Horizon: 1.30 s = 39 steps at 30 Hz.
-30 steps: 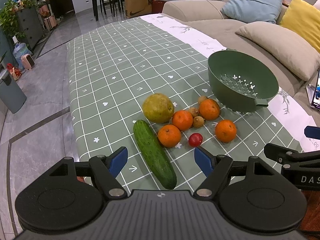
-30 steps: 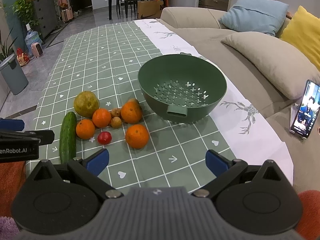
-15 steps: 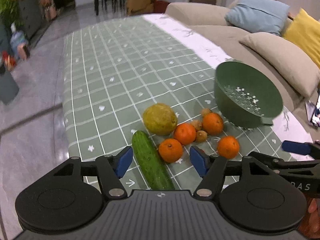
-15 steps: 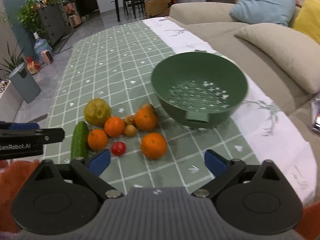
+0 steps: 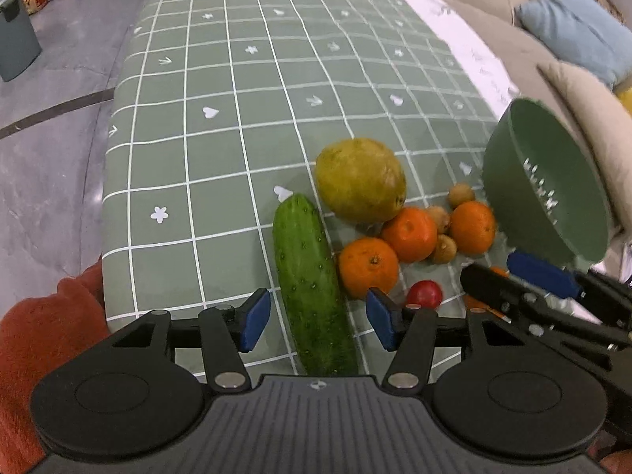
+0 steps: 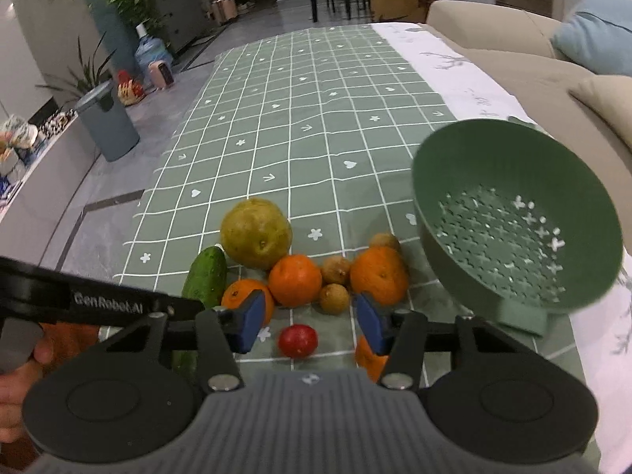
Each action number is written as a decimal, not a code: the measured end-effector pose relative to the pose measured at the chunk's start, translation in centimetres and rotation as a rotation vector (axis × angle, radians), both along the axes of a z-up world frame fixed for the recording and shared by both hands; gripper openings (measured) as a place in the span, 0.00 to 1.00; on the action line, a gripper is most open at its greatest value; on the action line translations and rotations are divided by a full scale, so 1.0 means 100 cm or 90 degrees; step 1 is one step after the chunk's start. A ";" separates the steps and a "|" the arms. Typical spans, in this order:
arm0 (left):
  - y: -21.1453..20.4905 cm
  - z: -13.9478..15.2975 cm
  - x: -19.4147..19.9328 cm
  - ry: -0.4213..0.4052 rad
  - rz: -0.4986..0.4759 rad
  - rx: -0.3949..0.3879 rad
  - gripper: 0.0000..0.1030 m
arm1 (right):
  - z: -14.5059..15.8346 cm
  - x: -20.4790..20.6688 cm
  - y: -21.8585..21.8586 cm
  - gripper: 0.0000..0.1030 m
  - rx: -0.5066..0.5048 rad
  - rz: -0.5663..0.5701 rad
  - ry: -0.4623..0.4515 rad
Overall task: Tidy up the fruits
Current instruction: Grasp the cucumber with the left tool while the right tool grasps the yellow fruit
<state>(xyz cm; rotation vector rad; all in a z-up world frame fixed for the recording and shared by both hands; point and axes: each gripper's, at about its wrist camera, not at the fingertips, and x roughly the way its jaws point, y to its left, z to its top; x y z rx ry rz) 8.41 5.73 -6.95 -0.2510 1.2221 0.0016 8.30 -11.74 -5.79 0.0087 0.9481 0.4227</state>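
Here, the fruits lay bunched near the front edge of the green checked tablecloth [image 5: 221,126]: a big yellow-green round fruit [image 5: 360,180] at the back, touching an orange [image 5: 409,234] in front of it, with a second orange [image 5: 369,268] just beside that and a third [image 5: 472,227] toward the colander. Three small brown fruits [image 6: 335,271] sat tucked among those oranges, and a little red fruit [image 6: 298,340] lay apart, nearer to me. A bumpy green cucumber [image 5: 312,284] stretched lengthwise along the left of the pile. My left gripper [image 5: 318,323] had its blue fingers spread on either side of the cucumber's near half, pinching nothing. My right gripper [image 6: 309,323] was likewise spread, with the red fruit showing in the gap between its fingers and a fourth orange [image 6: 369,355] half hidden behind its right finger. The green colander [image 6: 513,213] stood to the right of the pile, close to the third orange, partly over the cloth's white border. In the left view the right gripper crossed in front of the fourth orange. A beige sofa [image 6: 525,59] with a blue cushion [image 5: 576,31] ran along the right.
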 end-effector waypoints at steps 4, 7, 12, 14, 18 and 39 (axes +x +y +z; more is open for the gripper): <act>-0.004 -0.010 0.005 0.020 -0.011 0.015 0.62 | -0.010 0.002 0.002 0.48 -0.001 0.009 0.012; -0.006 -0.016 0.009 0.029 -0.017 0.030 0.61 | -0.015 0.003 0.003 0.48 -0.004 0.015 0.016; -0.007 -0.022 0.014 0.033 -0.032 0.023 0.60 | -0.020 0.009 0.004 0.48 0.002 0.025 0.018; -0.007 -0.022 0.015 0.027 -0.045 0.021 0.52 | -0.022 0.012 0.006 0.48 0.001 0.031 0.018; 0.001 -0.023 0.015 0.027 -0.045 -0.012 0.47 | -0.022 0.019 0.012 0.48 0.008 0.055 0.011; 0.034 -0.024 0.021 0.025 0.032 0.000 0.44 | -0.043 0.086 0.066 0.63 0.051 0.084 0.072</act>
